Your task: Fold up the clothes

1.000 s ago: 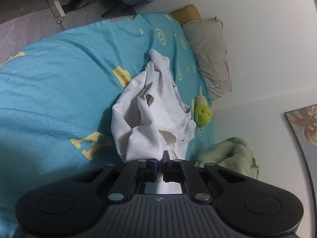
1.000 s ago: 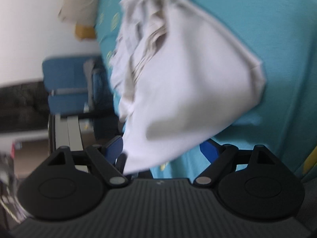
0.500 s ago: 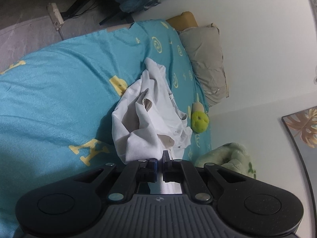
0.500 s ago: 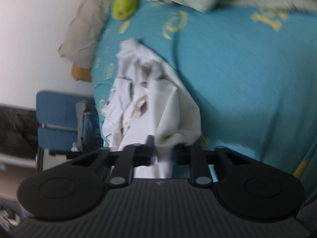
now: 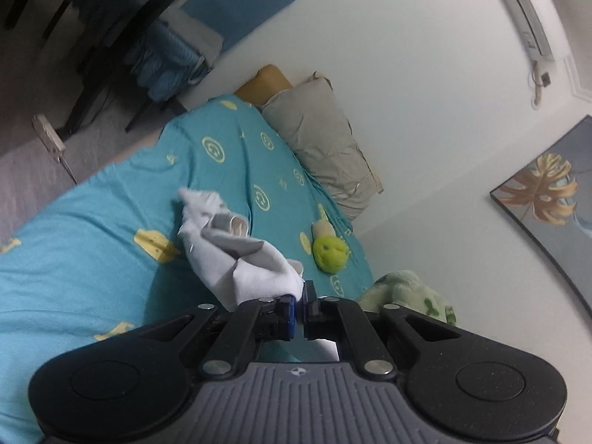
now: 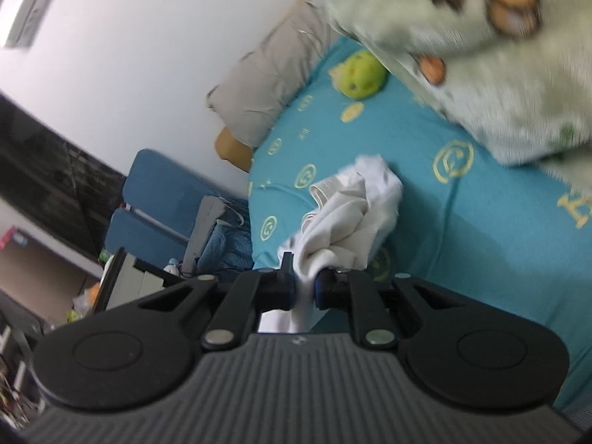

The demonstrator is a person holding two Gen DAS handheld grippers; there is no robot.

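A crumpled white garment (image 5: 236,255) hangs bunched over the teal bed sheet (image 5: 74,244). My left gripper (image 5: 299,305) is shut on one edge of it and holds it up off the bed. The same garment shows in the right wrist view (image 6: 351,218), where my right gripper (image 6: 305,288) is shut on another edge, with cloth pinched between the blue pads. Most of the garment droops loose between the two grips.
A grey pillow (image 5: 318,140) and an orange one (image 5: 262,81) lie at the bed's head by the white wall. A green plush toy (image 5: 329,253) and a pale green blanket (image 6: 462,37) sit nearby. Blue chairs (image 6: 159,203) stand beside the bed.
My right gripper has shut on the garment's edge. Both grippers have risen and lifted the garment off the sheet, so it now hangs bunched and smaller in view.
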